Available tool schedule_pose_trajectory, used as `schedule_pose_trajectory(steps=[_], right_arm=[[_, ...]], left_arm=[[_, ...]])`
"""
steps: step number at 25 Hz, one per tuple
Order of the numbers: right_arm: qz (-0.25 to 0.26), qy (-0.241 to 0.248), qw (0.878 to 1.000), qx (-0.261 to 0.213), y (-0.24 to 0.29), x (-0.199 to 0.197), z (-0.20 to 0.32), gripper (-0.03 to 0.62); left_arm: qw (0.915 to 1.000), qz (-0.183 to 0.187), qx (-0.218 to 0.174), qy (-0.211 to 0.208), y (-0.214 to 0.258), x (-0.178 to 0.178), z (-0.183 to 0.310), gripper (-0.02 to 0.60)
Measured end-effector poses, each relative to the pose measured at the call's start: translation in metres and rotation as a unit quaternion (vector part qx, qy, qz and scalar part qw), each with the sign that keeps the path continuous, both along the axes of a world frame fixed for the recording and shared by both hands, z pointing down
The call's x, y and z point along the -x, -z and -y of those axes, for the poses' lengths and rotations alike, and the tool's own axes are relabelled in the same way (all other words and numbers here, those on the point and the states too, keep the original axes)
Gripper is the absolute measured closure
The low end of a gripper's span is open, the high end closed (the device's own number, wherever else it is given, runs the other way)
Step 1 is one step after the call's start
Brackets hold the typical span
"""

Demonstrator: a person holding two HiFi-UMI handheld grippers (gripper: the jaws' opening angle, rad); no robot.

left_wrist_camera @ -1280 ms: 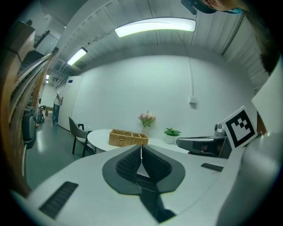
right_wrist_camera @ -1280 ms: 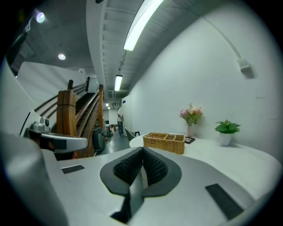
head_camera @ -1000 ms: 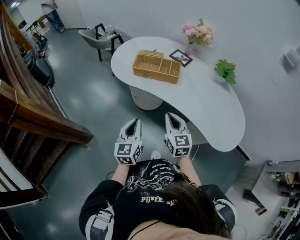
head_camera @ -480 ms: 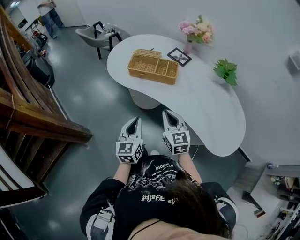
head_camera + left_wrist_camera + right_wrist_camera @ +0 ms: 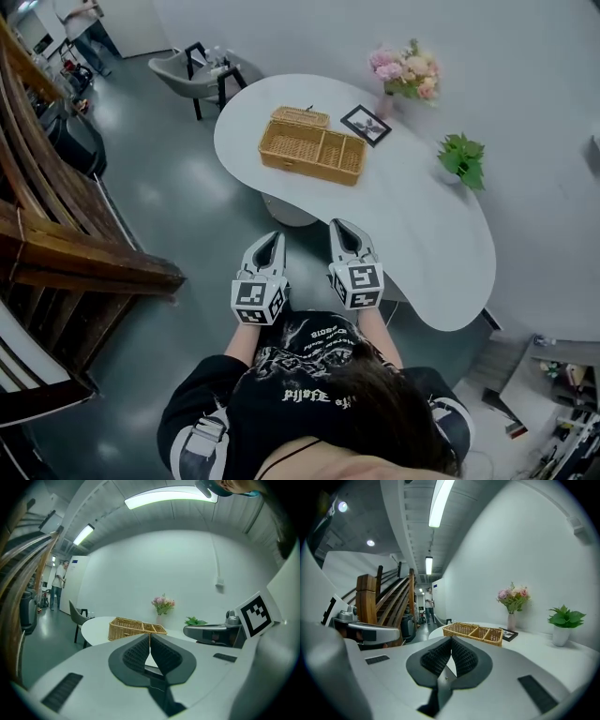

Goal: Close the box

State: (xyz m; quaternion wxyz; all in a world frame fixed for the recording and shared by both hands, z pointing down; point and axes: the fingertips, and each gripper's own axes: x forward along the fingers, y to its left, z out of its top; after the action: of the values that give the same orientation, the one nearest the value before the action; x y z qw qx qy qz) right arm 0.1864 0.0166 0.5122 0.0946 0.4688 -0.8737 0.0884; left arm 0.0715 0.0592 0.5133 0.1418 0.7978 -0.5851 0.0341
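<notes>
Both tools are held low and side by side in front of the person, likely because the box has not been reached yet. The left gripper [image 5: 268, 242] is closed with nothing in it, and so is the right gripper [image 5: 343, 231]. The box [image 5: 312, 150], a woven yellow-brown basket split into parts inside, is seen at 12 o'clock from the grippers, well apart, on the white table [image 5: 412, 225]. Its lid [image 5: 300, 116] seems to be tipped open at the far side.

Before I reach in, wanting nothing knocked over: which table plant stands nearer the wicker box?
The vase of pink flowers, beside the framed picture next to the wicker box; the green potted plant sits farther along the table.
</notes>
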Motion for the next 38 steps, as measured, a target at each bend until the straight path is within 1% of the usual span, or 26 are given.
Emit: schedule_pose_trajectory(steps=[6, 15, 22, 25, 30, 34, 36, 38], right_arm=[[0.001, -0.012, 1.000, 0.007, 0.004, 0.025, 0.054, 0.569], [0.025, -0.065, 0.997, 0.028, 0.011, 0.050, 0.138, 0.569], [0.052, -0.107, 0.991, 0.055, 0.010, 0.077, 0.187, 0.569], [0.053, -0.125, 0.988, 0.067, 0.007, 0.086, 0.206, 0.568], [0.053, -0.160, 0.983, 0.075, 0.011, 0.098, 0.241, 0.568], [0.042, -0.184, 0.979, 0.078, 0.018, 0.104, 0.267, 0.568], [0.051, -0.184, 0.977, 0.091, 0.019, 0.106, 0.278, 0.568], [0.073, -0.188, 0.974, 0.104, 0.022, 0.106, 0.290, 0.557]], left_arm=[[0.9999, -0.003, -0.003, -0.010, 0.007, 0.030, 0.063, 0.555], [0.9993, 0.000, 0.001, -0.038, 0.015, 0.075, 0.157, 0.555], [0.9979, 0.008, 0.009, -0.064, 0.015, 0.113, 0.215, 0.555], [0.9971, 0.010, 0.014, -0.074, 0.009, 0.128, 0.241, 0.555], [0.9950, 0.007, 0.014, -0.099, 0.008, 0.146, 0.270, 0.555], [0.9955, -0.006, 0.009, -0.094, 0.014, 0.165, 0.286, 0.555], [0.9949, -0.010, 0.012, -0.099, 0.014, 0.168, 0.292, 0.555], [0.9945, -0.005, 0.021, -0.103, 0.012, 0.170, 0.300, 0.555]])
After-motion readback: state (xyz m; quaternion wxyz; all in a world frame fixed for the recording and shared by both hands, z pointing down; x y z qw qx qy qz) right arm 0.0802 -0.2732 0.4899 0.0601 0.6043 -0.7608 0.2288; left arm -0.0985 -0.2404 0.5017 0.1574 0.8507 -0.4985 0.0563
